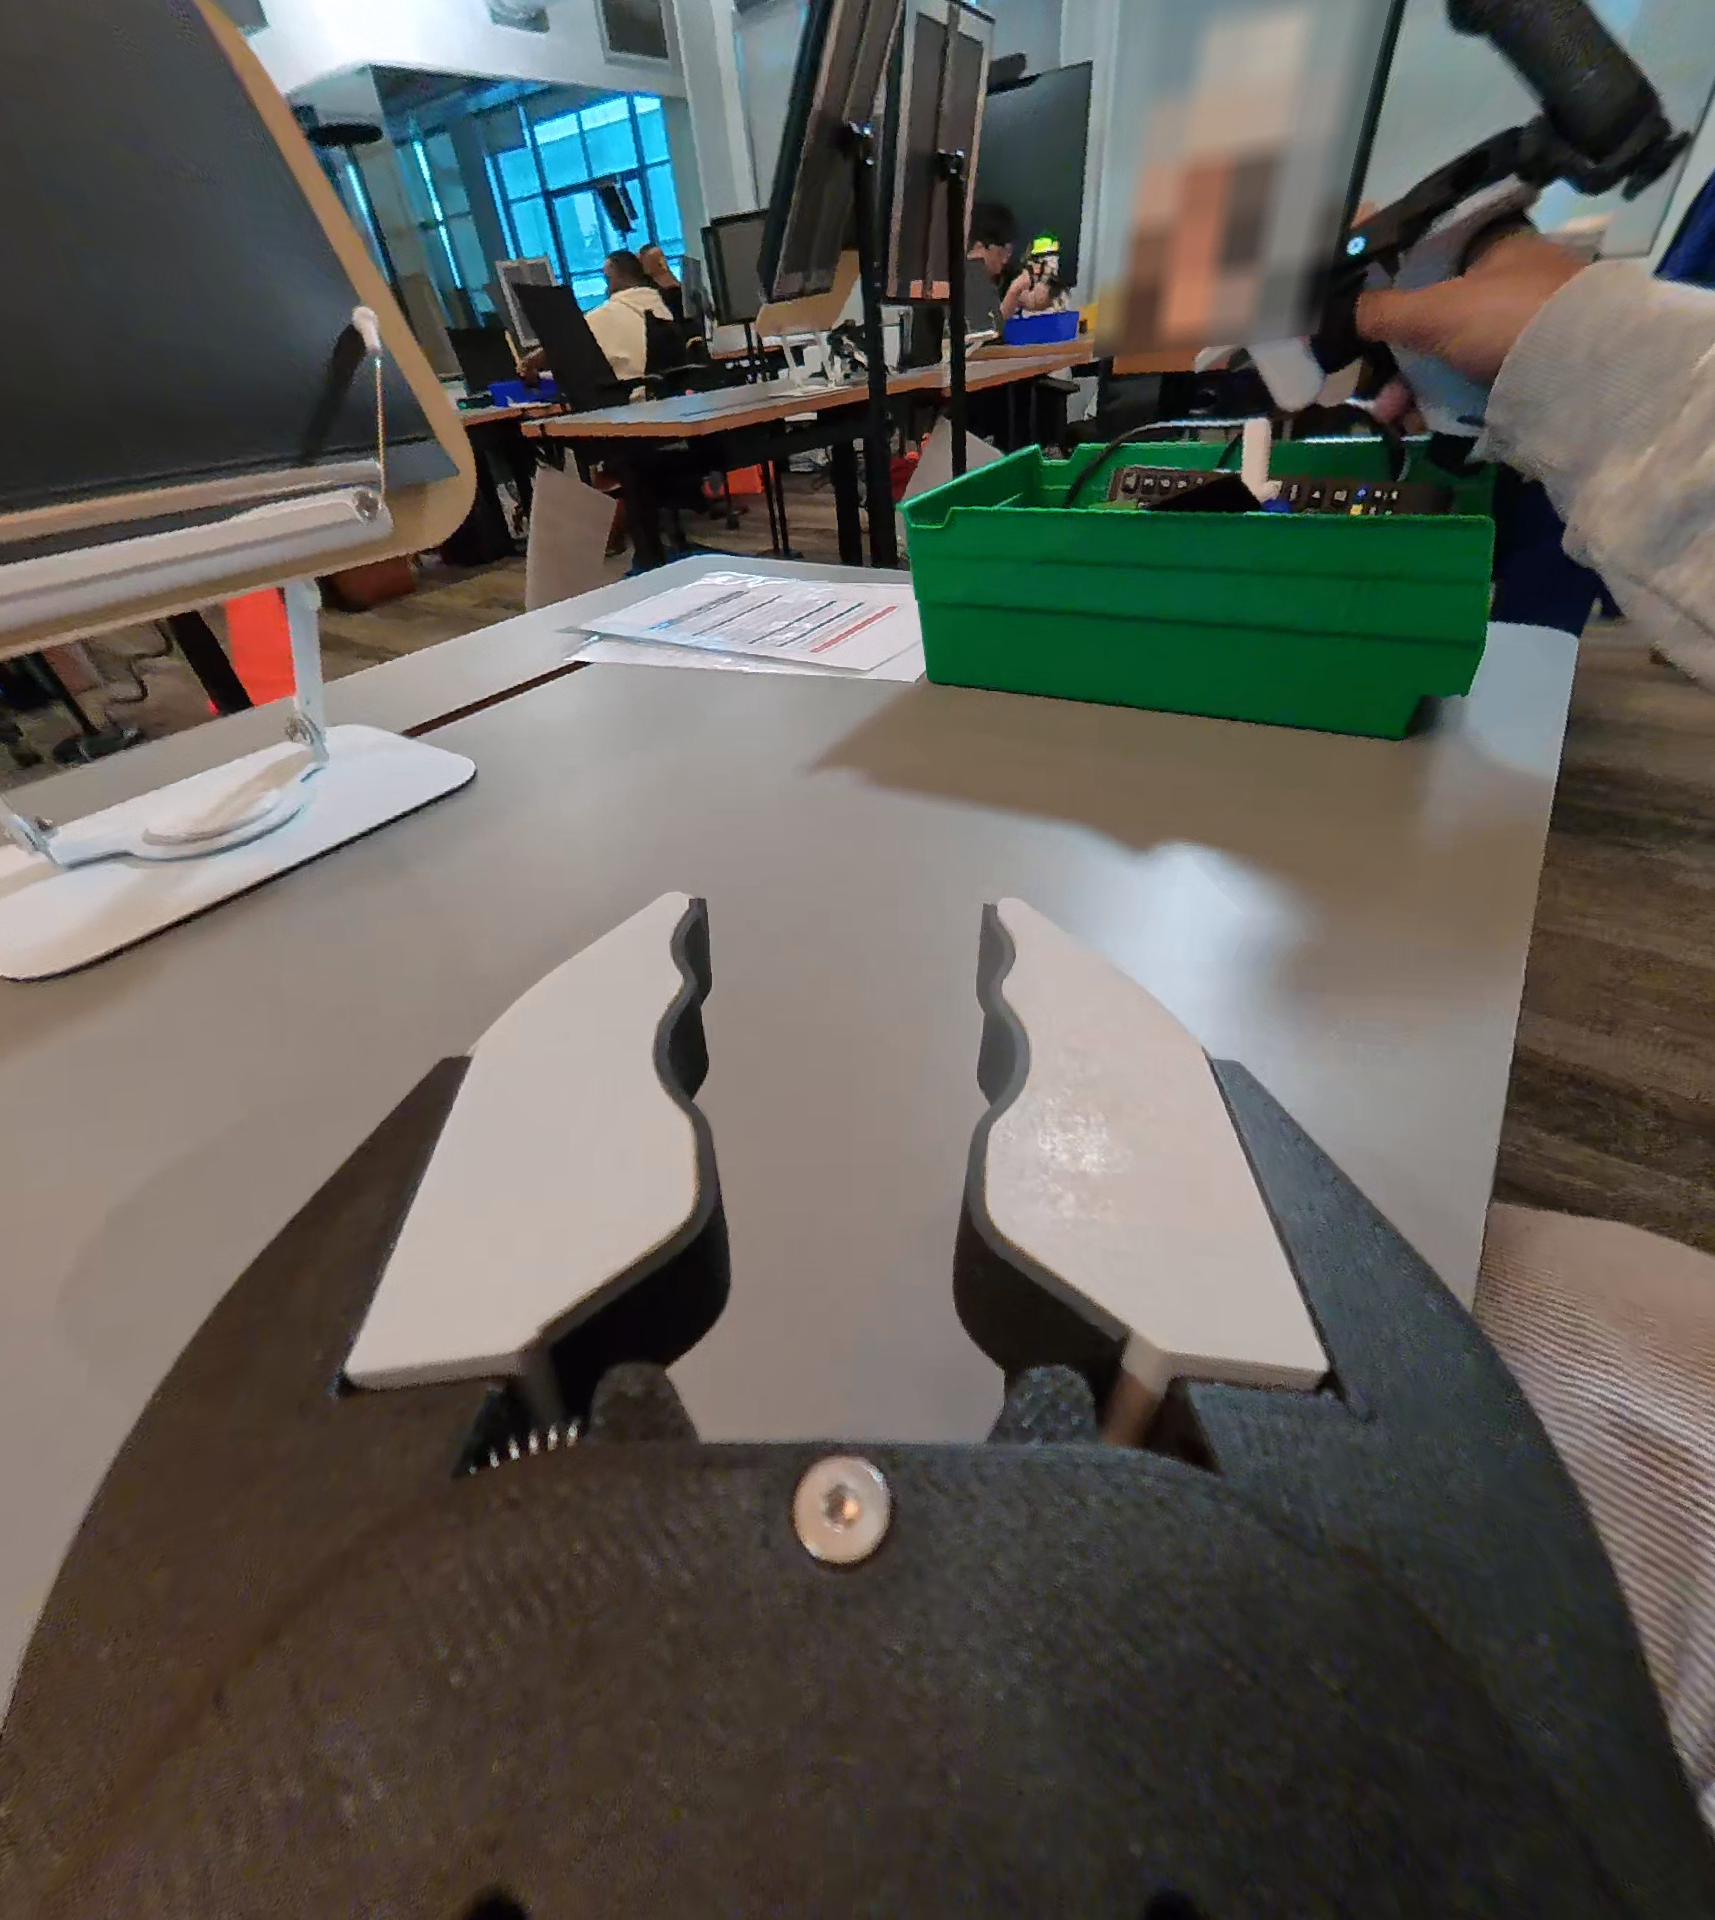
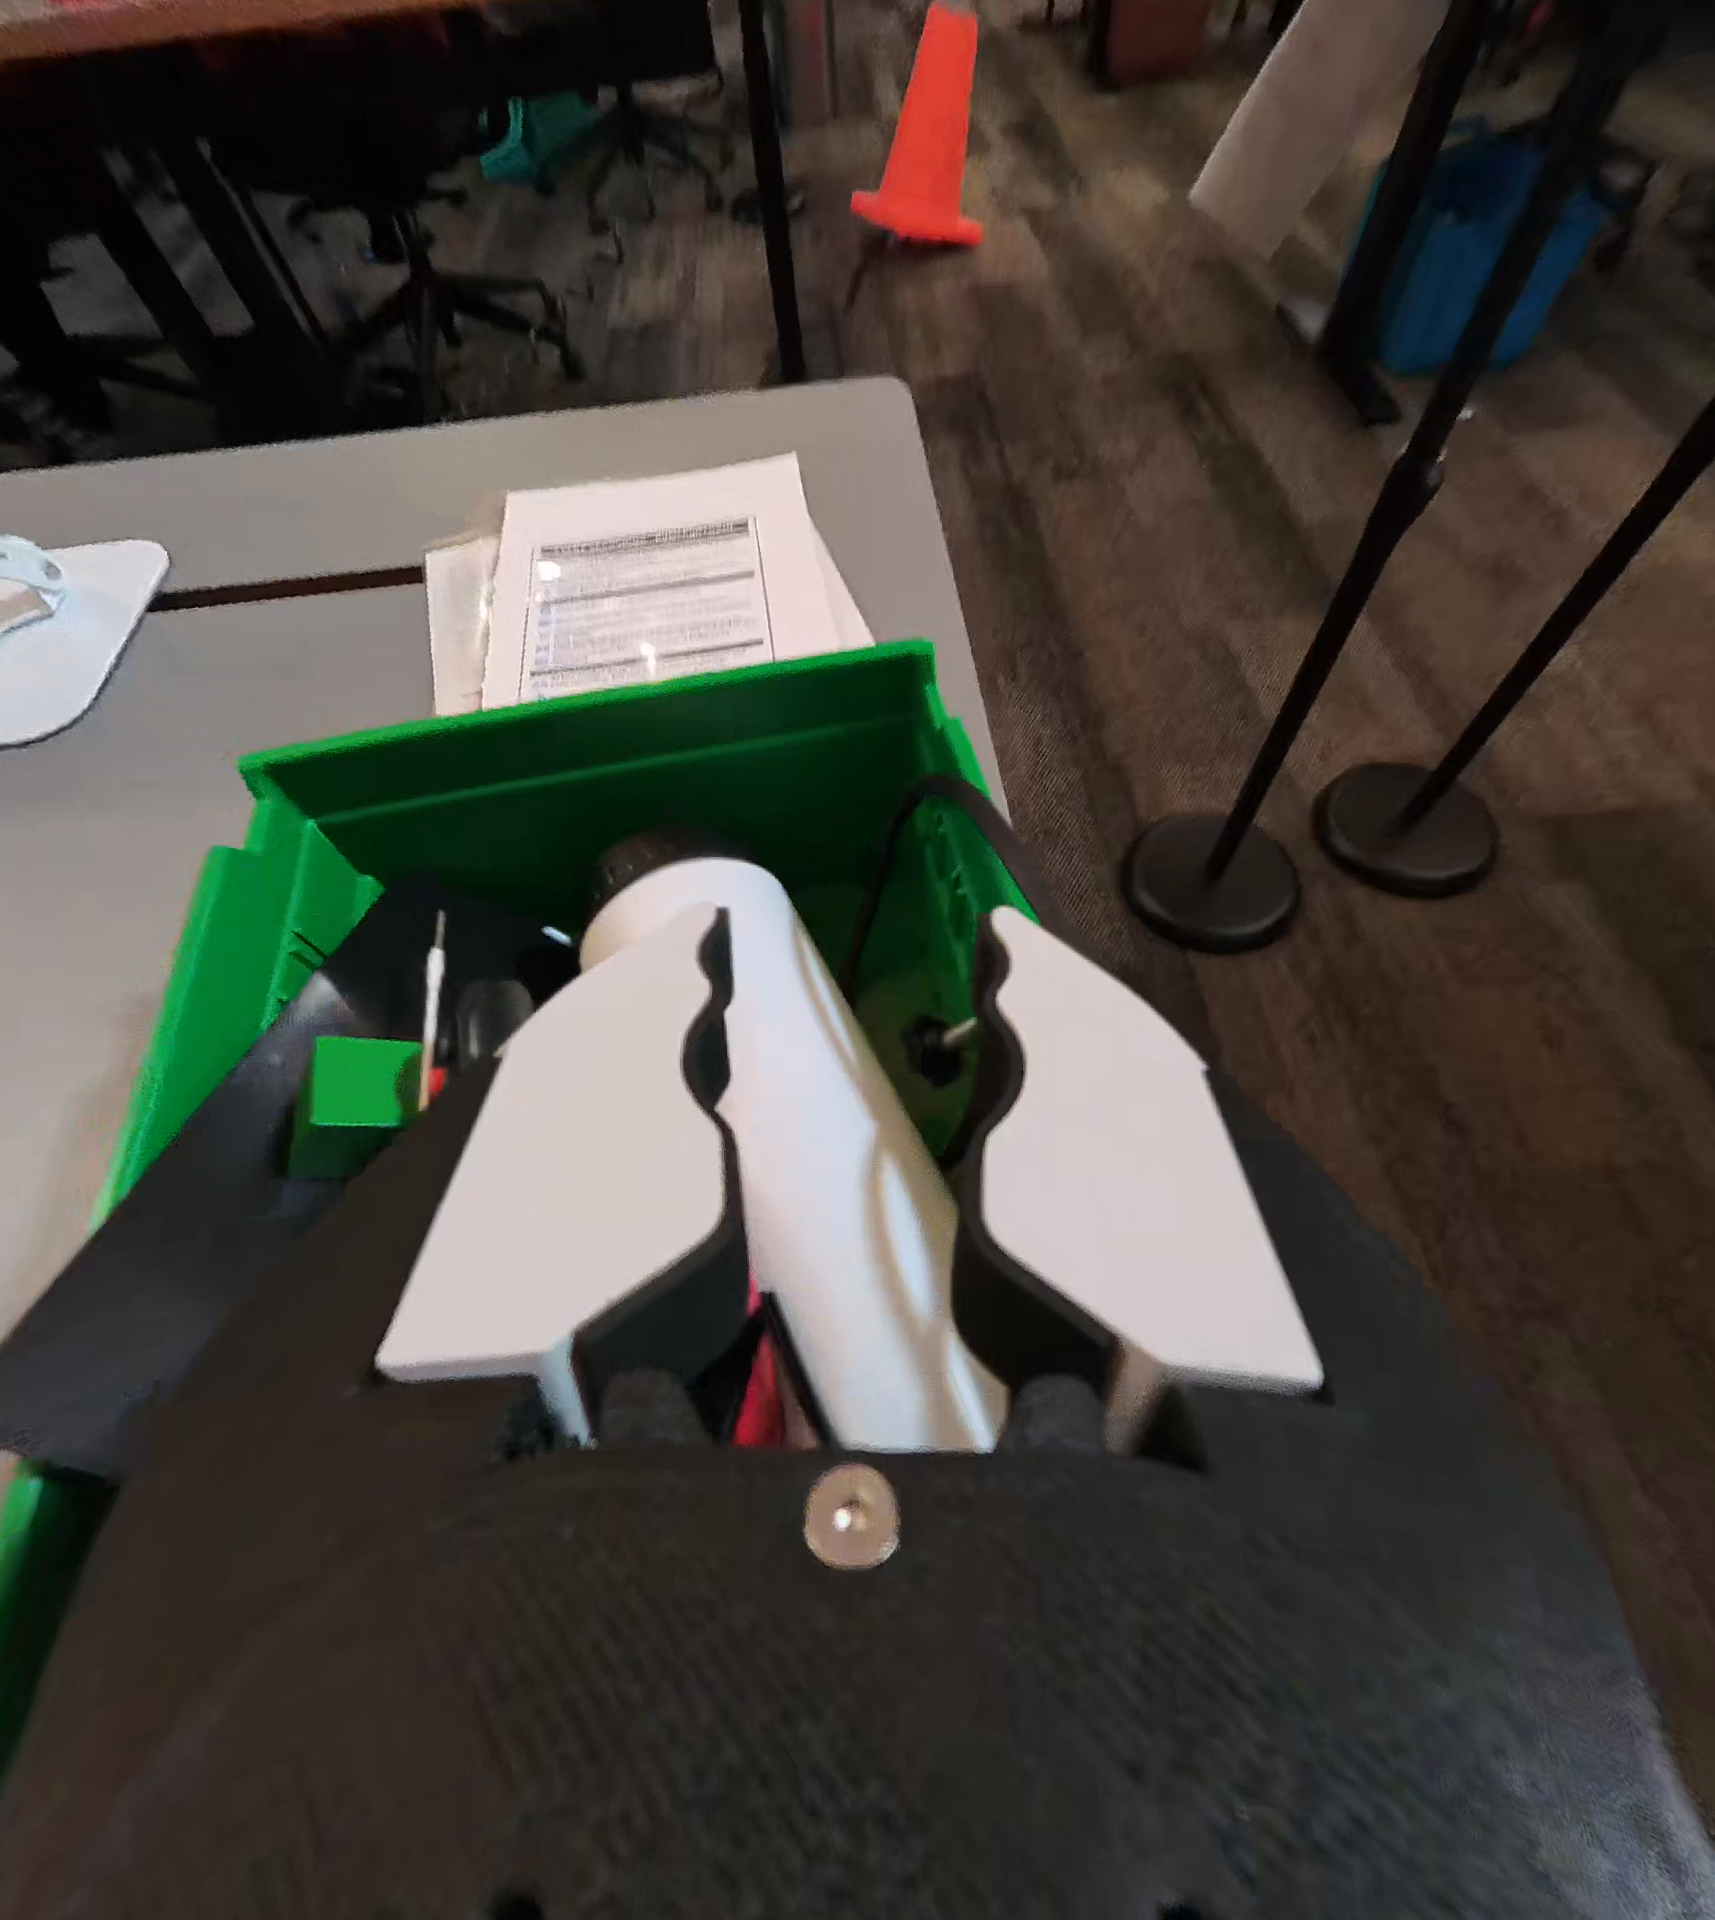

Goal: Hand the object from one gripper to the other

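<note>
White tube [image 2: 811, 1122] sits between wide R gripper [image 2: 853, 997] fingers over bin [image 2: 562, 769], ungrasped. L gripper [image 1: 842, 914] wide, empty. Next, prob.: close R, lift.

White tube in my right view, lying in the bin

I see a smooth white cylinder [image 2: 811, 1091] with a dark textured cap at its far end — it lies slanted inside the green bin [image 2: 624, 769], between my right gripper's [image 2: 858, 935] spread fingers — contact unclear
</note>
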Available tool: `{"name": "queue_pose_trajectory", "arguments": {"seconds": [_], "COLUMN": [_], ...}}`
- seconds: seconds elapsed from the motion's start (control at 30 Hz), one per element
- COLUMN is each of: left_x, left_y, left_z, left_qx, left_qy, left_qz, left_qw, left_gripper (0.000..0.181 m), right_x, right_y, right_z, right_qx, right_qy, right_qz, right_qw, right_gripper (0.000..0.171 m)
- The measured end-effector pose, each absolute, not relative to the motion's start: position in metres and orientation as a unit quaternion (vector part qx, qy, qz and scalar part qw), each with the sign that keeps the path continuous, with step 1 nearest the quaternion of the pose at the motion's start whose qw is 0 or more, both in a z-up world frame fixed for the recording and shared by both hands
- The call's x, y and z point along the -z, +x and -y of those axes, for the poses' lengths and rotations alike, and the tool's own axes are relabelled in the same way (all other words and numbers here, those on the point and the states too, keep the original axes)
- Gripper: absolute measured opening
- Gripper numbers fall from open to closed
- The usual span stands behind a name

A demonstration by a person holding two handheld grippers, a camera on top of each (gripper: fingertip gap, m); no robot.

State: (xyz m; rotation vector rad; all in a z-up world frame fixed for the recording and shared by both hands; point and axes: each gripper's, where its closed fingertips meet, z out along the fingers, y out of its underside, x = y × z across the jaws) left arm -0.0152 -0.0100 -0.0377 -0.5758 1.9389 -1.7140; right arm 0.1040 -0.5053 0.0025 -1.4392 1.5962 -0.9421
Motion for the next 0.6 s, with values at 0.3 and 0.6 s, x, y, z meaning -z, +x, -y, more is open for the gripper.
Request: {"name": "queue_pose_trajectory", "arguments": {"seconds": [0.3,0.6], "left_x": [0.032,-0.038], "left_y": [-0.013,0.016], "left_z": [-0.001,-0.086], "left_qx": [0.651,0.712], "left_qy": [-0.26,-0.352], "left_qz": [-0.692,-0.587], "left_qw": [0.172,0.159], "left_gripper": [0.034,0.013], "right_x": [-0.106,0.008], "right_y": [0.054,-0.037], "right_z": [0.293,0.051], "right_qx": [0.394,0.13], "right_qy": [-0.655,-0.766], "right_qz": [-0.376,-0.164], "right_qw": [0.524,0.608], "right_gripper": [0.024,0.016]}}
